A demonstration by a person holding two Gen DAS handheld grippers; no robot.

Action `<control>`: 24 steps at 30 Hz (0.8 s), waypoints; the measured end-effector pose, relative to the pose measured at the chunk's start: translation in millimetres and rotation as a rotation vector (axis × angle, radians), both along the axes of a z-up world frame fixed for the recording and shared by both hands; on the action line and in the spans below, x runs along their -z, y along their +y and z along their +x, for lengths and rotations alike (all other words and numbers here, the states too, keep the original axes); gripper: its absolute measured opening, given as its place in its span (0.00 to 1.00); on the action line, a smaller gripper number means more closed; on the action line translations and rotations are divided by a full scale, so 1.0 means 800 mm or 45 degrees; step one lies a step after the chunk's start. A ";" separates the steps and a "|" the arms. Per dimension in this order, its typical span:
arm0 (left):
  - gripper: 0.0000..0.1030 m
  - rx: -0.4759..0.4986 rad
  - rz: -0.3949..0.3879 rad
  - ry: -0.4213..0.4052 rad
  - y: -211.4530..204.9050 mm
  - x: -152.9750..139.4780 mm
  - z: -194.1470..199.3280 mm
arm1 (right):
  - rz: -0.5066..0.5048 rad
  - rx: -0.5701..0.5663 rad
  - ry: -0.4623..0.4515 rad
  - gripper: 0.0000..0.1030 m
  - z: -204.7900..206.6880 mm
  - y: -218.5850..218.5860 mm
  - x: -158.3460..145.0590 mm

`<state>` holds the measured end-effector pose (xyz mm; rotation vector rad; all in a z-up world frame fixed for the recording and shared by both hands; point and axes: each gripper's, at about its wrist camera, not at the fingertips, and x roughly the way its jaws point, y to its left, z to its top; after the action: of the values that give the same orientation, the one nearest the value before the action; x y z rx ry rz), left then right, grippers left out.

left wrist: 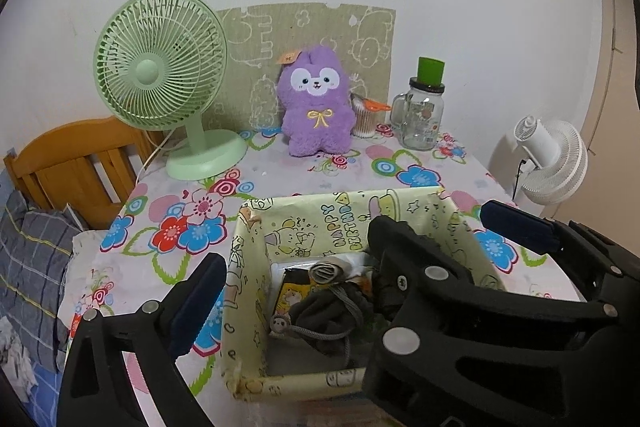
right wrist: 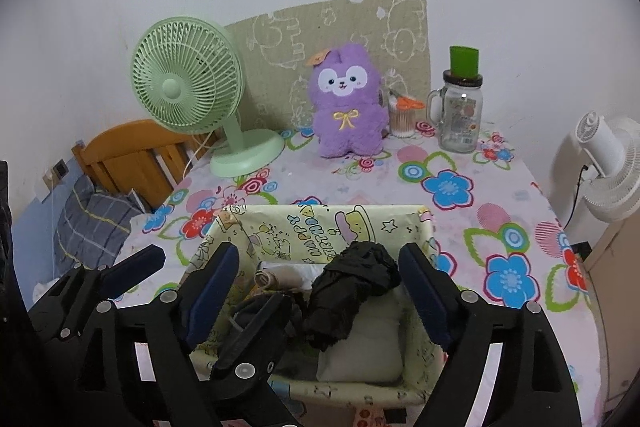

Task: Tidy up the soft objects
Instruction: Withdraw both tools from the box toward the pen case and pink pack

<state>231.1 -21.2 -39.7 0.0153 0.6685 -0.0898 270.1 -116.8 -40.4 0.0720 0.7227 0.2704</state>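
both claws, the left claw point(left wrist: 352, 247) and right claw point(right wrist: 320, 275), are hanging spread and empty over the box point(right wrist: 400, 217), a black cloth point(right wrist: 356, 291) lying inside it.

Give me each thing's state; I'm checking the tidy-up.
Box: open-topped, holding soft items.
Black cloth: crumpled, in the box.
Plush: upright, outside the box.
Jar: lidded, upright.
Green fan: upright.
Left gripper: jaws open, empty.
Right gripper: jaws open, touching nothing.
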 end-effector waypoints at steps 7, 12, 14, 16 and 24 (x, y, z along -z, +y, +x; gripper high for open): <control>0.98 0.001 -0.001 -0.037 -0.005 -0.012 -0.023 | -0.007 0.011 -0.036 0.85 -0.025 -0.006 -0.016; 0.99 0.011 -0.004 -0.061 -0.009 -0.019 -0.039 | -0.024 0.053 -0.061 0.88 -0.045 -0.011 -0.027; 1.00 0.015 0.000 -0.071 -0.011 -0.022 -0.046 | -0.032 0.067 -0.065 0.88 -0.053 -0.013 -0.030; 1.00 0.017 0.003 -0.079 -0.013 -0.023 -0.053 | -0.035 0.077 -0.069 0.89 -0.059 -0.016 -0.033; 1.00 0.030 0.008 -0.102 -0.019 -0.028 -0.079 | -0.037 0.113 -0.091 0.92 -0.088 -0.024 -0.040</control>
<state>168.1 -36.5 -17.3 0.0326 0.5883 -0.1095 199.6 -136.2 -8.8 0.0664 0.6502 0.1766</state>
